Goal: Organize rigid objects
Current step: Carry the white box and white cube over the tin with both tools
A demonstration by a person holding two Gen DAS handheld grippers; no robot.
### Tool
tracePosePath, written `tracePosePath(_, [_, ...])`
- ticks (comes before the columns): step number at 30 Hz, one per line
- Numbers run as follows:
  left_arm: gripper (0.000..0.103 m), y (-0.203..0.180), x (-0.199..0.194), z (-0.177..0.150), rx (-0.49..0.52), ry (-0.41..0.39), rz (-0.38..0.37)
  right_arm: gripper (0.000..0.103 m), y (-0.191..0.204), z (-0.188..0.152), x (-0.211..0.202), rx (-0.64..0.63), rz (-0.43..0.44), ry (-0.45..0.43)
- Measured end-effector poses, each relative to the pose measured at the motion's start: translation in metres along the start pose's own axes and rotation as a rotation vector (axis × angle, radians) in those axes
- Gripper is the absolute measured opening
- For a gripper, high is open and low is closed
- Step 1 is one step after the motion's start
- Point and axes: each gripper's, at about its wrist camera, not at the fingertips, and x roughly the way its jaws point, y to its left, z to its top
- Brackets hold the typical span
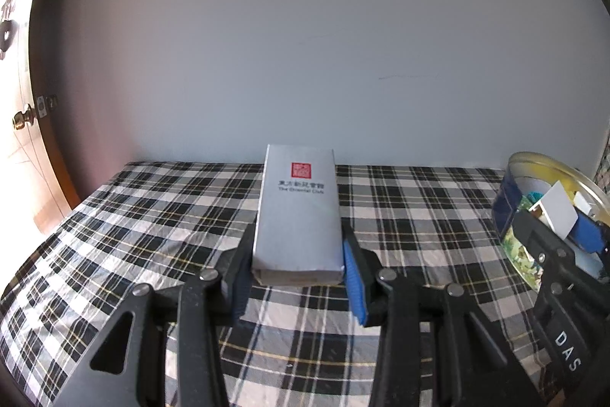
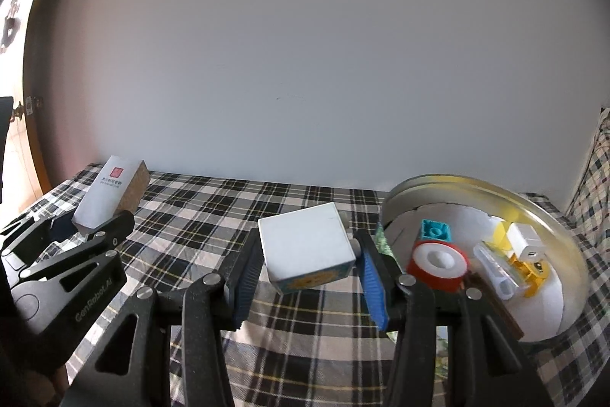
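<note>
Silver box [image 1: 299, 216] clamped in left tongs [image 1: 297, 277], red seal and dark print on top face, long axis pointing away toward wall. Blue pads pressing both long sides near the close end; box held above checked cloth [image 1: 152, 216], far end tilted up. In right wrist view same silver box [image 2: 105, 195] at far left, cork-brown side showing, left tongs [image 2: 76, 235] on it.

White box [image 2: 307, 245] clamped in right tongs [image 2: 305, 277], top face plain white, lower front edge with blue-and-yellow print. Pads on both sides, box rotated a bit in the grip, held clear of checked cloth [image 2: 213, 208]. In left wrist view right tongs [image 1: 564, 235] at right edge, white box [image 1: 558, 214] between them, in front of the tin.

Round metal tin [image 2: 553, 216] just right of the right tongs, standing on the cloth, white liner inside. In tin: red-and-white tape roll [image 2: 438, 262], teal brick [image 2: 436, 230] behind it, clear tube [image 2: 493, 267], white charger [image 2: 526, 245], yellow piece [image 2: 532, 273] under it. Tin rim [image 1: 549, 164] also in left wrist view.

Pale wall [image 1: 305, 44] behind the worktop. Wooden door [image 1: 23, 124] with brass knob far left.
</note>
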Motion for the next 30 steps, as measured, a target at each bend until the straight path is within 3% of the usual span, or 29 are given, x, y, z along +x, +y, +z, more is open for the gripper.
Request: tracePosePath(30, [0.041,-0.069,-0.020,-0.003,0.011,-0.019,-0.084,0.051,-0.058,-0.002,-0.050,0.014,-0.026,-0.096])
